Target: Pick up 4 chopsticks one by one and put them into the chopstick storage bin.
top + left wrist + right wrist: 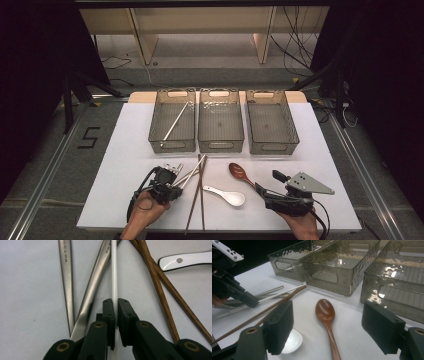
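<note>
One white chopstick [175, 121] already lies in the leftmost of three clear bins [172, 120], which suggests the sorting of utensils has barely begun. On the white table [125, 150] in front of that bin, the left gripper [176, 186] has its jaws pinched tight on a second white chopstick [114, 277], which runs between the pads and still rests low among the other pieces. Just beside it lie two metal chopsticks [67, 277], and a pair of brown wooden chopsticks [200, 195] crosses next to them. Further right sit a white ceramic spoon [227, 196] and a brown wooden spoon [241, 174], both untouched. The middle bin [220, 120] and right bin [271, 120] look empty. At the far right, the right gripper [276, 186] hovers with its jaws spread wide, holding nothing, near the wooden spoon.
</note>
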The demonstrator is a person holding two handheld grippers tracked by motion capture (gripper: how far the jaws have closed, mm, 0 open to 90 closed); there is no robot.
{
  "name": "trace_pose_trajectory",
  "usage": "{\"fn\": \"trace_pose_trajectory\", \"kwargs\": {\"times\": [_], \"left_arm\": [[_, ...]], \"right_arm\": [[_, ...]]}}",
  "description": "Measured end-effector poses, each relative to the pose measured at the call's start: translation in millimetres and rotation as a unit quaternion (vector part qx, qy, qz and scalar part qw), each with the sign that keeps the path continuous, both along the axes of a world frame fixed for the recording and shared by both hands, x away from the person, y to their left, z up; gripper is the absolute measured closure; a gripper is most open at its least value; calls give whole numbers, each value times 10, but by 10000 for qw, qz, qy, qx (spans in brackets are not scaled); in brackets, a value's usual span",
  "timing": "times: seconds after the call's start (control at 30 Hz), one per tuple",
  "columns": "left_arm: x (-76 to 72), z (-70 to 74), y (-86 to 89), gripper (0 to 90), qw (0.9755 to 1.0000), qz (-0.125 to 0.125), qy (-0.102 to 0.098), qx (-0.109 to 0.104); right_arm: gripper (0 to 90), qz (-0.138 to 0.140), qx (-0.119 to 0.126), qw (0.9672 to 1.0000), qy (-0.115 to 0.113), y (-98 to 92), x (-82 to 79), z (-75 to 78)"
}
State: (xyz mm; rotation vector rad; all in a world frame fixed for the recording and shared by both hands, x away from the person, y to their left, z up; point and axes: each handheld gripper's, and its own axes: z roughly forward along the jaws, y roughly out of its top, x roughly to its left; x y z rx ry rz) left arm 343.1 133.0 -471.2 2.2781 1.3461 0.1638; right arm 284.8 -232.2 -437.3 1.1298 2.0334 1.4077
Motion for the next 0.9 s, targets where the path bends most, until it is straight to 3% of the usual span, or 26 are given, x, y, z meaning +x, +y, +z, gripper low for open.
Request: {"fn": "trace_pose_trajectory", "kwargs": {"times": [0.3, 0.9], "left_arm": [[-11, 51, 15, 843, 9999, -104, -90, -49], [-21, 287, 87, 843, 9983, -311, -339, -354]], "right_arm": [[264, 3, -3, 10000, 1, -5, 0, 1], [264, -19, 29, 10000, 11, -10, 4, 0]]}}
